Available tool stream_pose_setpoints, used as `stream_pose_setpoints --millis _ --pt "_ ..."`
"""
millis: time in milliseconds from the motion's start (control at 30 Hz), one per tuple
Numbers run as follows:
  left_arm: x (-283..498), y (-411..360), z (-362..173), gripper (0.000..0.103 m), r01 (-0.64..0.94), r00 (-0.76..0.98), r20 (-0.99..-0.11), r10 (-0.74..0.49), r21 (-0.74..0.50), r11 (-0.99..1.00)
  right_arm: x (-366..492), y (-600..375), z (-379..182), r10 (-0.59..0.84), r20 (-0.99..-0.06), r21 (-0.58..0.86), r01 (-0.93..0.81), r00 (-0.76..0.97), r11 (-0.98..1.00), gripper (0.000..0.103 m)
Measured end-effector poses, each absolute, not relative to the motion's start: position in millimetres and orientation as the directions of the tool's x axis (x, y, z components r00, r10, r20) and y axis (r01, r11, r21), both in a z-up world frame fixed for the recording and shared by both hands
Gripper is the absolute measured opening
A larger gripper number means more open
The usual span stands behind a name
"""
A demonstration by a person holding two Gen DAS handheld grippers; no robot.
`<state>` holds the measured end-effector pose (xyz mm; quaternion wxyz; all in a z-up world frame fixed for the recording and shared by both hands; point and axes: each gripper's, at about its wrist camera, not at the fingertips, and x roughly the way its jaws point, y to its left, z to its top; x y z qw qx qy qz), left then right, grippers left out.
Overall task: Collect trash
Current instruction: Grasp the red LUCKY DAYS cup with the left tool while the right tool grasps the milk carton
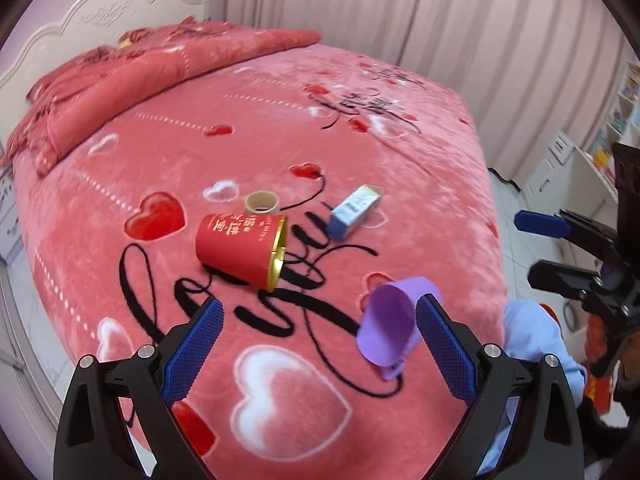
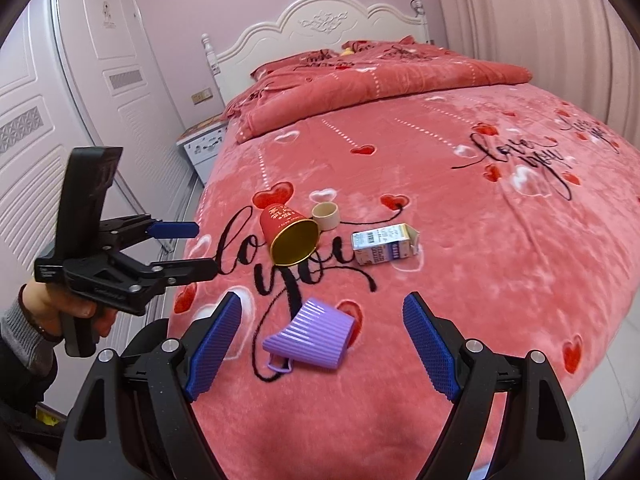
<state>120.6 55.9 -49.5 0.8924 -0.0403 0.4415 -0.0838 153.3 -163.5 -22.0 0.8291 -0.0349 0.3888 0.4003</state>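
Several trash items lie on the pink bed. A purple ribbed cup [image 2: 310,338] lies on its side, also in the left wrist view [image 1: 387,328]. A red can with a gold rim [image 1: 240,251] [image 2: 289,236] lies tipped over. Beside it are a tape roll core [image 1: 262,202] [image 2: 325,215] and a small blue-white carton [image 1: 354,210] [image 2: 383,245]. My left gripper [image 1: 318,320] is open and empty above the bed, the purple cup by its right finger. My right gripper [image 2: 322,316] is open and empty, just short of the purple cup.
The bed [image 2: 500,240] has a pink heart-print blanket and a folded quilt [image 2: 360,80] by the white headboard [image 2: 320,20]. A wardrobe [image 2: 80,100] and nightstand [image 2: 204,144] stand on one side. Curtains [image 1: 440,20] and a shelf [image 1: 592,152] are beyond the bed's far side.
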Motion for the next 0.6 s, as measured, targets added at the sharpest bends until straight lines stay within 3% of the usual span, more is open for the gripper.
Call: stream_pose_setpoints --millis 600 --pt "187 84 -112 0.095 -0.086 0.563 -0.822 -0.083 -0.159 0.984 215 -133 -68 0.638 -0.714 0.302 -0.696 0.287 0.651 0.082"
